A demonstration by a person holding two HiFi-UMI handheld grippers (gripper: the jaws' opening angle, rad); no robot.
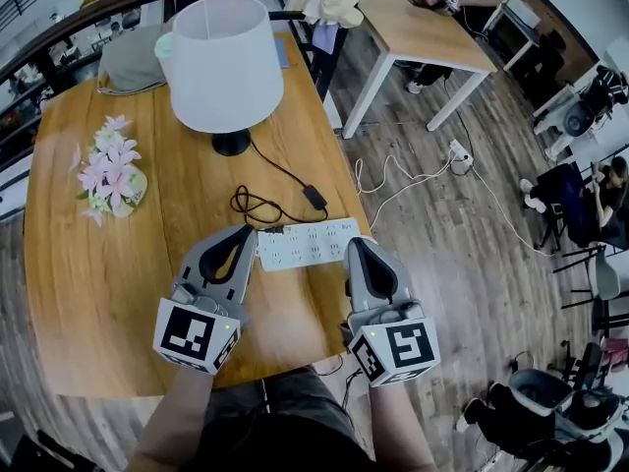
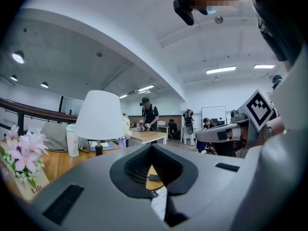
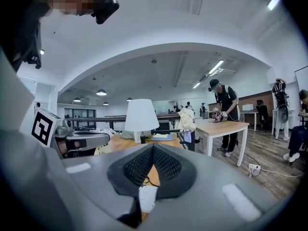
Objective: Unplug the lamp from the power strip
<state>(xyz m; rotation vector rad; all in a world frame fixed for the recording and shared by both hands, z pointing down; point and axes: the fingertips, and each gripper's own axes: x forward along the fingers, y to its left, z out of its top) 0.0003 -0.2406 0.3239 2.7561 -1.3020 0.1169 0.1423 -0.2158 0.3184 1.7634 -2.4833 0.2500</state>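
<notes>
One pale pot (image 1: pixel 134 187) held pink flowers (image 1: pixel 106 163) at the left of the counter (image 1: pixel 79 293). One lamp (image 1: pixel 221 67) stood at the far side, its black cord (image 1: pixel 285 175) trailing to the left end of one white power strip (image 1: pixel 307 243) near the front edge; whether the plug sat in a socket could not be told. The left tongs (image 1: pixel 251 232) and the right tongs (image 1: pixel 355 243), both closed and empty, hung by the strip's two ends
</notes>
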